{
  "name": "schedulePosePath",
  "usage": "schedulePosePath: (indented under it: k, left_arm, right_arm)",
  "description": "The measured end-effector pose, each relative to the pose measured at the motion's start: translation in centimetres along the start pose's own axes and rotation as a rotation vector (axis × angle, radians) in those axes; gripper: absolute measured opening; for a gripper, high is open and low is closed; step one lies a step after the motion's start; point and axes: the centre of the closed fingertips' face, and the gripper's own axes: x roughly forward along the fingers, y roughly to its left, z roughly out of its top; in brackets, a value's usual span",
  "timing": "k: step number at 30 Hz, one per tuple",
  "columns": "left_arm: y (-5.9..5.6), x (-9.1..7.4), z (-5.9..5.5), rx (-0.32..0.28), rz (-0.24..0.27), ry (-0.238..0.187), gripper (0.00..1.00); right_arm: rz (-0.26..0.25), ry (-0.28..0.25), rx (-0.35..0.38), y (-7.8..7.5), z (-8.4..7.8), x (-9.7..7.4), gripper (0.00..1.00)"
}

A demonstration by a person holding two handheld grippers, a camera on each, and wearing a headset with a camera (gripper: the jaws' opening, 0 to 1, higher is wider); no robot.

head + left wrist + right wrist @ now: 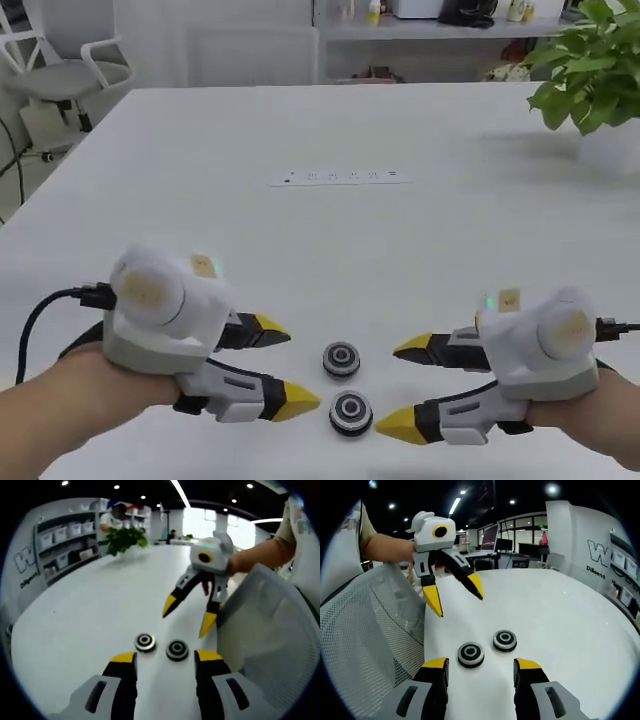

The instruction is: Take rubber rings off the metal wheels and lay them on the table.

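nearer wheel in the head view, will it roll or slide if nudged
The nearer wheel lies flat on the table, so it probably won't roll. Metal core: likely heavy for its size. The dark rubber ring may grip rather than slide.

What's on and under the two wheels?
A black rubber ring wraps the far wheel and the near wheel; nothing lies on top. Both rest on the white table, undersides hidden.

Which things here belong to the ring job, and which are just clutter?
Job: far round metal wheel with black rubber ring; near wheel, same; left gripper; right gripper.
Clutter: green leafy plant; white socket strip; grey office chair.
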Motion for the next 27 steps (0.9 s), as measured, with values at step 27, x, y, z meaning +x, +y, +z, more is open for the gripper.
schedulePosePath:
  k: [27]
  left_arm:
    - [-2.6, 5.3, -1.7, 0.052, -0.094, 0.078, 0.22]
  right_arm:
    - [0.098, 0.032, -0.028, 1.4, -1.3, 2.6, 0.27]
